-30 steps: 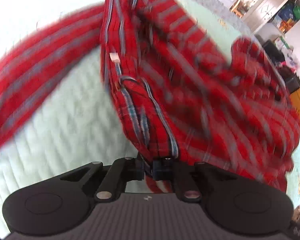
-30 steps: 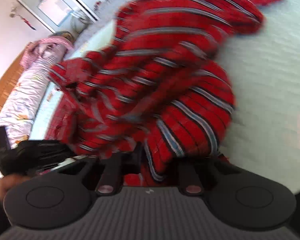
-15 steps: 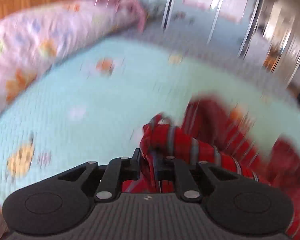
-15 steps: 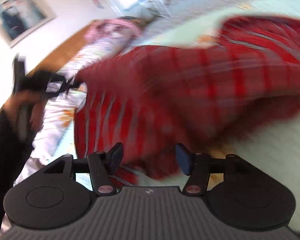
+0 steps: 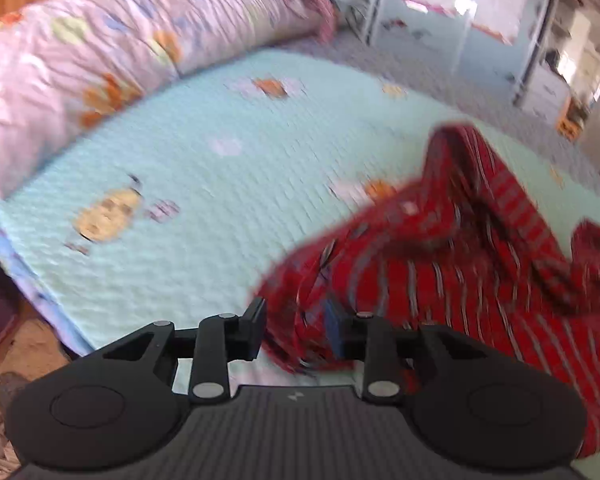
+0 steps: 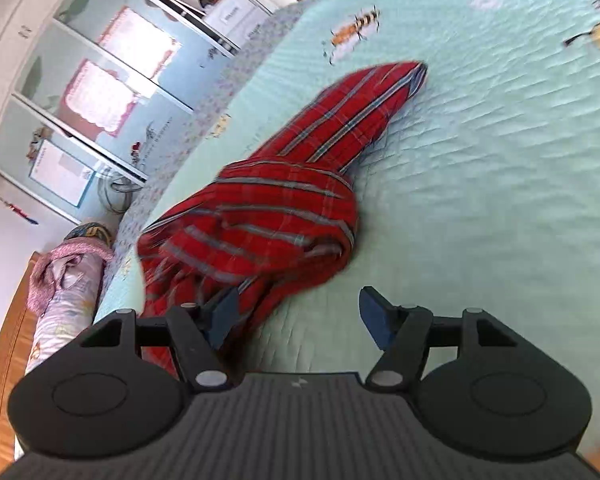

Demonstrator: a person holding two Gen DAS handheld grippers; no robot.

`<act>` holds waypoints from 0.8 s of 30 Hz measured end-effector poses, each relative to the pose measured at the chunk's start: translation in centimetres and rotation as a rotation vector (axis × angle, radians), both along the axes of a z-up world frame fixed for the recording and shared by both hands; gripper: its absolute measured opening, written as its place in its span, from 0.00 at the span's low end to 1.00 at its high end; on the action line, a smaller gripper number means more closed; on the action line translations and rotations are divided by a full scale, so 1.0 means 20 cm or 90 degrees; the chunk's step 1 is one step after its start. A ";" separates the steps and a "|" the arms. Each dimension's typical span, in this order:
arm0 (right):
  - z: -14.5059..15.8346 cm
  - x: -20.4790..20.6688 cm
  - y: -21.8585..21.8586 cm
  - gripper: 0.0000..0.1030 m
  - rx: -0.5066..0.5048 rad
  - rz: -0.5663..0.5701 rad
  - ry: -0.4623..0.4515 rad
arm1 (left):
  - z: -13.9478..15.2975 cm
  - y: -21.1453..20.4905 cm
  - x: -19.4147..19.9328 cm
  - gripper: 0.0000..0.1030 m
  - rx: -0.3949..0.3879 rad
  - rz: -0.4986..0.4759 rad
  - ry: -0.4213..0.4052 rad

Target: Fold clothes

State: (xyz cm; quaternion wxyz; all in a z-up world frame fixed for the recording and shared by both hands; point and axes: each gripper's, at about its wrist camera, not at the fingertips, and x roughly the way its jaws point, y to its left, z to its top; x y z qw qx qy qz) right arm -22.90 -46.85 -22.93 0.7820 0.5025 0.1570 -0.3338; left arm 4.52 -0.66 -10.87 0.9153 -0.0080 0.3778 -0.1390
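A red plaid garment lies crumpled on the mint green bedspread. In the left wrist view, my left gripper has its jaws opening. A fold of the red cloth hangs loosely between them, nearer the right finger, and is not pinched. In the right wrist view, the same garment lies in a rolled heap with one long end stretched out over the bedspread. My right gripper is wide apart and still opening. The cloth's edge lies by its left finger, and only bedspread shows between the pads.
A long pink floral bolster lies along the head of the bed, against a wooden headboard. Pale blue wardrobe doors stand beyond the far bed edge. The bed's near corner and the floor show at the lower left.
Both grippers have gone from shut on the red garment to open. The garment has dropped into a heap on the bed, and both views have swung across it.
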 end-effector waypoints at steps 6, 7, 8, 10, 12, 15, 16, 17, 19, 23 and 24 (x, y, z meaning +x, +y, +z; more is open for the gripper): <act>-0.10 0.09 -0.16 0.63 0.000 -0.032 0.045 | 0.12 -0.15 -0.15 0.54 -0.023 -0.069 -0.041; -0.09 0.12 -0.17 0.34 0.006 -0.028 0.038 | 0.13 -0.21 -0.19 0.54 -0.028 -0.096 -0.040; -0.07 0.12 -0.18 0.13 0.008 -0.023 0.032 | 0.13 -0.27 -0.22 0.54 -0.033 -0.122 -0.040; 0.02 0.08 -0.15 0.10 -0.013 -0.016 0.009 | 0.12 -0.45 -0.31 0.54 -0.040 -0.206 -0.029; 0.21 -0.04 -0.07 0.08 -0.080 -0.016 -0.036 | 0.08 -0.62 -0.41 0.54 -0.046 -0.303 -0.015; 0.55 -0.29 0.12 0.08 -0.203 -0.013 -0.073 | 0.01 -0.84 -0.58 0.54 -0.052 -0.444 -0.009; 0.64 -0.37 0.19 0.08 -0.242 -0.015 -0.072 | -0.01 -0.91 -0.64 0.54 -0.054 -0.491 -0.008; 0.69 -0.44 0.24 0.08 -0.265 -0.021 -0.063 | -0.03 -0.99 -0.70 0.54 -0.056 -0.538 -0.006; 0.73 -0.54 0.31 0.12 -0.283 -0.035 -0.021 | -0.10 -1.09 -0.78 0.54 -0.051 -0.596 0.010; 0.60 -0.61 0.40 0.34 -0.219 -0.038 0.073 | -0.22 -1.15 -0.85 0.54 -0.036 -0.628 0.065; 0.56 -0.61 0.44 0.35 -0.201 -0.026 0.072 | -0.22 -1.13 -0.84 0.54 -0.033 -0.622 0.070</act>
